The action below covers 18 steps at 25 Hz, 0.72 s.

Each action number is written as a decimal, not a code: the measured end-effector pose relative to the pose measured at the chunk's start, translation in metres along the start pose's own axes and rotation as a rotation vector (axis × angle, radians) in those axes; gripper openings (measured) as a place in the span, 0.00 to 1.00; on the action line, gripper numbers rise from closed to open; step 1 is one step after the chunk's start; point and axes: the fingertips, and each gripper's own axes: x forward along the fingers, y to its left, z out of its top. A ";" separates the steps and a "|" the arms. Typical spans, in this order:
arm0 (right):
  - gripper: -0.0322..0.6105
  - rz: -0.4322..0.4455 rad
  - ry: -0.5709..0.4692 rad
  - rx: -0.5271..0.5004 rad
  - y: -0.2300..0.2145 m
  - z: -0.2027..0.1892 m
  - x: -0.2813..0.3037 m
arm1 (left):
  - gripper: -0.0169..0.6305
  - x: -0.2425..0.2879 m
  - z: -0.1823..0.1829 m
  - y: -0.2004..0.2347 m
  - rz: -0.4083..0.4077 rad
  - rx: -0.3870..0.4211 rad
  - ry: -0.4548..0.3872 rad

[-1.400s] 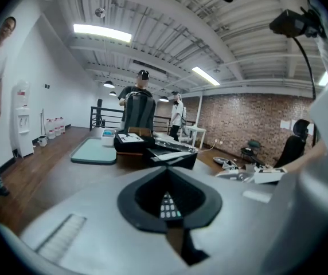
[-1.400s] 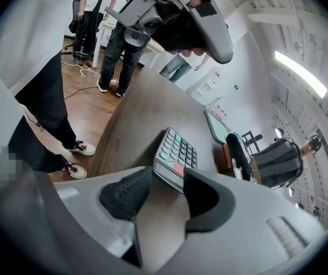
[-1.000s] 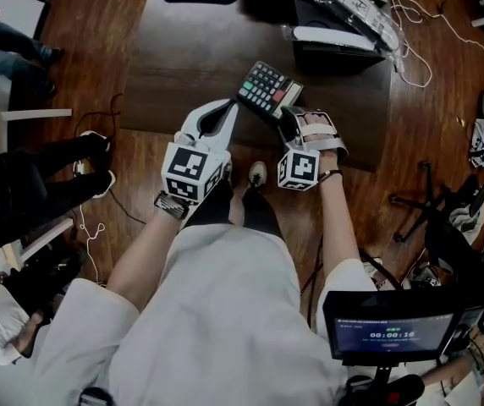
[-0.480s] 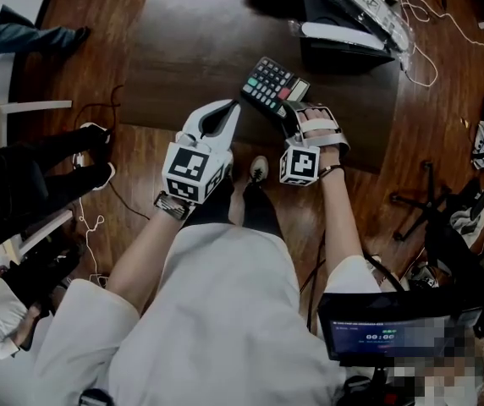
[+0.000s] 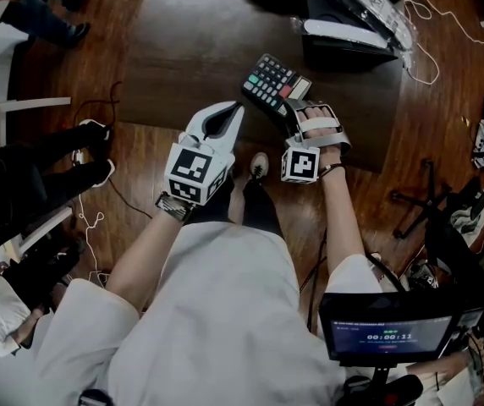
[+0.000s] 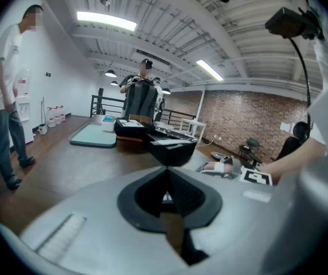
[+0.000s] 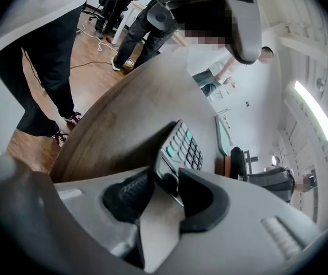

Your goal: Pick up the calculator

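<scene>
Jaws of the right gripper (image 7: 163, 182) have just been closing. In the right gripper view the near end of the calculator (image 7: 182, 148) sits between them with the pads against its two edges — a grip, as far as I can judge. Its far end, keys up, reaches out over the brown table (image 7: 118, 125).

In the left gripper view the left gripper (image 6: 165, 169) has its jaws drawn together with nothing in them.

From the head view the calculator (image 5: 267, 83) is near the table's (image 5: 191, 49) front edge, with the right gripper (image 5: 293, 115) at its near end and the left gripper (image 5: 233, 112) just beside it. The grasp looks made — the lift is left. Whether the calculator has cleared the wood I cannot tell.
</scene>
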 end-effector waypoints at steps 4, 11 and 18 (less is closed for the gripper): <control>0.19 -0.066 -0.025 -0.008 -0.014 0.006 -0.005 | 0.04 -0.001 -0.001 -0.002 -0.005 -0.001 0.003; 0.14 -0.100 -0.039 0.015 -0.028 0.012 -0.012 | 0.04 -0.003 -0.003 -0.001 -0.002 -0.011 0.004; 0.14 -0.106 -0.034 0.028 -0.036 0.012 -0.018 | 0.04 -0.005 0.000 0.001 0.001 -0.014 -0.004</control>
